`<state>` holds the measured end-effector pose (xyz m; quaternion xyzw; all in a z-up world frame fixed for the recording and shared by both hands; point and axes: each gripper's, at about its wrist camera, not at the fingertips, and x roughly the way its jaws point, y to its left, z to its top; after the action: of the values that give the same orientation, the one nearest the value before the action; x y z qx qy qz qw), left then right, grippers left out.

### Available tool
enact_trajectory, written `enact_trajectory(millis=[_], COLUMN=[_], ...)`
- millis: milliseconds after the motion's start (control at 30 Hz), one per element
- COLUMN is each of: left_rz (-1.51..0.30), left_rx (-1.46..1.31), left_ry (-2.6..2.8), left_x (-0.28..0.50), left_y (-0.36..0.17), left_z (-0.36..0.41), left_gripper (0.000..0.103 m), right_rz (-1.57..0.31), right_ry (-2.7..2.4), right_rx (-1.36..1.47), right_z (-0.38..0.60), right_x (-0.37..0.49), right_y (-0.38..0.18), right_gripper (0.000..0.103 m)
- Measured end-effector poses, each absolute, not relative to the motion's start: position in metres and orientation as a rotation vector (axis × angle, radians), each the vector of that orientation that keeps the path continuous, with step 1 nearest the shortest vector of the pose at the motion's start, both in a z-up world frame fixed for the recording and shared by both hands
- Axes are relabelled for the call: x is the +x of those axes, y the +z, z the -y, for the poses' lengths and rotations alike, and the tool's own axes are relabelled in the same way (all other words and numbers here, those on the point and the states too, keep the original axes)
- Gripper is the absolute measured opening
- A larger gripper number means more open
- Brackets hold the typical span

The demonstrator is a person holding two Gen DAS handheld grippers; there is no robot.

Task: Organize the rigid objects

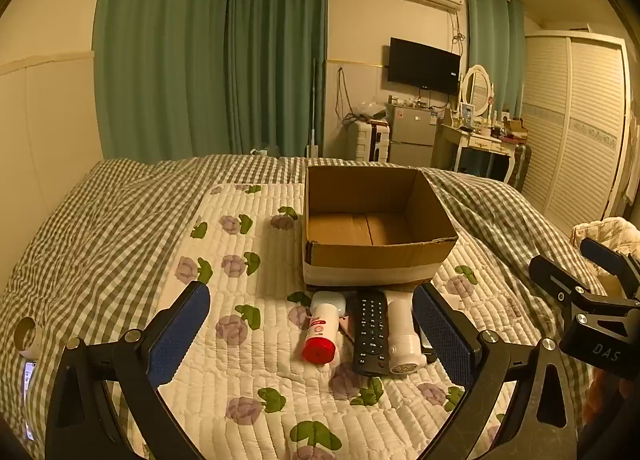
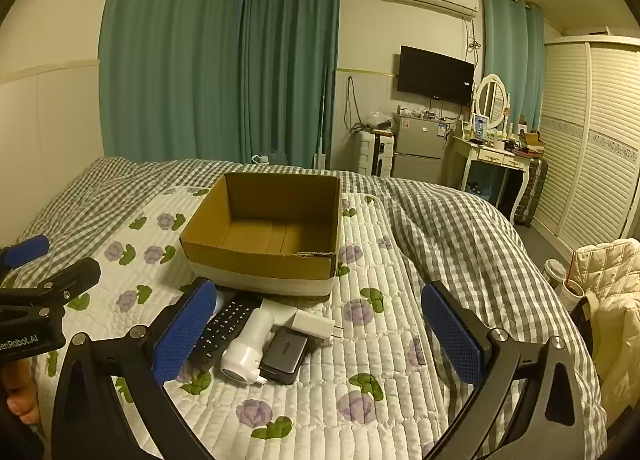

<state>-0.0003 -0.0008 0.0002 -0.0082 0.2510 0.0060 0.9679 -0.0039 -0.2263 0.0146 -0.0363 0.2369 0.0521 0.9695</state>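
Note:
An open, empty cardboard box (image 1: 376, 256) (image 2: 260, 260) sits on the quilted bed. Just in front of it lie a white bottle with a red cap (image 1: 322, 330), a black remote (image 1: 372, 334) (image 2: 226, 326) and a white hand-held device (image 1: 404, 334) (image 2: 248, 344). In the right wrist view a grey box (image 2: 284, 354) and a white plug charger (image 2: 312, 324) lie beside them. My left gripper (image 1: 312, 296) hovers open over the bottle and remote. My right gripper (image 2: 318, 292) is open too, with the pile near its left finger. Nothing is held.
A checked duvet (image 2: 460, 236) is bunched up to the right of the box. A cardboard tube (image 1: 26, 336) and a lit phone (image 1: 30, 380) lie at the bed's left edge. A cream jacket (image 2: 608, 292) and cups (image 2: 556, 272) stand off the bed's right side.

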Motion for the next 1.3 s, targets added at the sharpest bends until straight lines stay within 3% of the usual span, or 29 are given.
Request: enact_trajectory(millis=[1300], left_rz=[-0.502], left_rx=[-0.023], left_ry=[0.014], left_x=[0.0], left_y=[0.002], left_z=[0.0], left_gripper=[0.103], right_rz=[-0.484], right_ry=[0.101], right_rx=[-0.084], right_z=[0.225], right_x=[-0.004], right_y=[0.012], right_gripper=[0.103])
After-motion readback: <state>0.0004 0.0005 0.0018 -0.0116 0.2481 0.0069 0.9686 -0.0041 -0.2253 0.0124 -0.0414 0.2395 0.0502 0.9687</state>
